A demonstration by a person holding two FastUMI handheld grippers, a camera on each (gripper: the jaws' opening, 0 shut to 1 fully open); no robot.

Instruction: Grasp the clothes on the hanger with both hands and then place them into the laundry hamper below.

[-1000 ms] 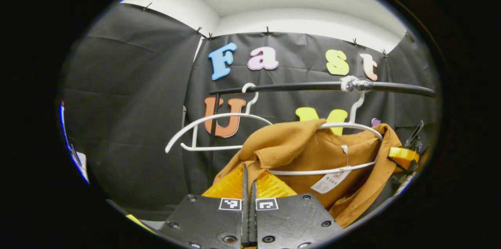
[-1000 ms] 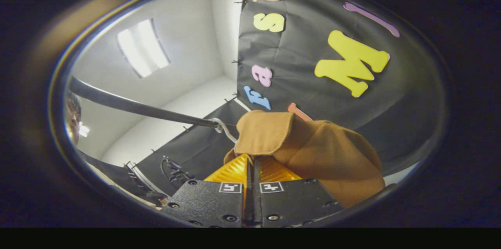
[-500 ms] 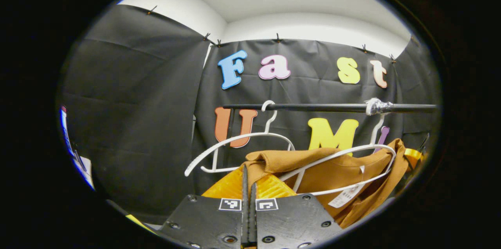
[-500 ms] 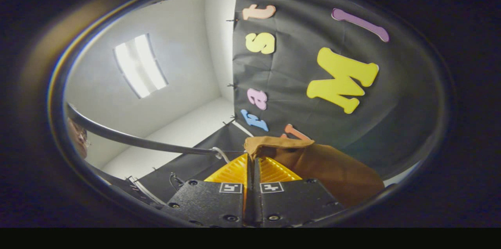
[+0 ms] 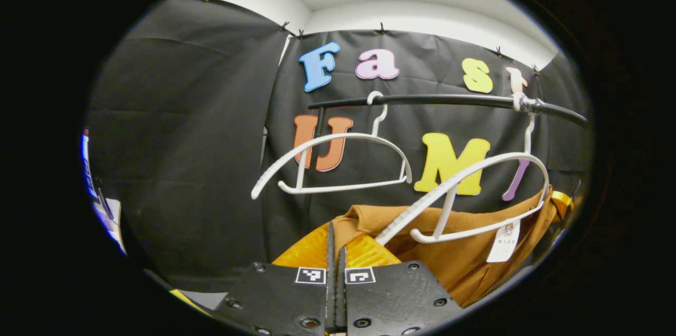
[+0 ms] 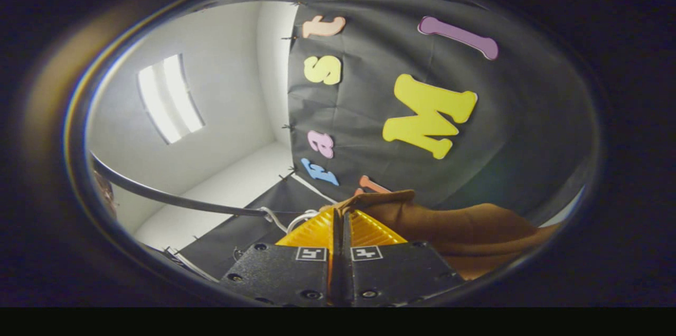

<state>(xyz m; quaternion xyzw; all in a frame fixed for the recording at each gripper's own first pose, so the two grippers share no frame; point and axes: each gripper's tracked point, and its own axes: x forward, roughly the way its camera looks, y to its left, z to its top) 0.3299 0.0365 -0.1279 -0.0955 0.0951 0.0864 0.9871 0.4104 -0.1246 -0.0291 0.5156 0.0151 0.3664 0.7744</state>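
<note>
- Two pairs of tongs grip one brown cloth garment [image 5: 465, 267]. In the left gripper view the left tongs [image 5: 335, 230] are pressed narrow, their yellow ribbed pads pinching a folded edge of the cloth right at the tips.
- In the right gripper view the right tongs [image 6: 338, 217] are likewise nearly closed, both pads clamped on a folded edge of the brown garment [image 6: 465, 230], which spreads away to the right of them.
- Ahead of the left tongs and to their right, the garment hangs low beneath a white plastic hanger [image 5: 475, 193]. That hanger tilts, its left arm dipping down to the cloth close to the tongs' tips; whether cloth is caught on its far right end cannot be told.
- A white paper tag [image 5: 504, 241] dangles by the hanger's lower bar, against the cloth.
- Above the left tongs and slightly left, a second white plastic hanger [image 5: 338, 161] hangs bare.
- Both hangers hook over a black horizontal rail [image 5: 449, 99] high above the tongs; white wrapping marks the rail where the right one hooks on.
- In the right gripper view the black rail [image 6: 169, 196] curves in from the left of the right tongs, with a white hook [image 6: 274, 216] just left of their tips.
</note>
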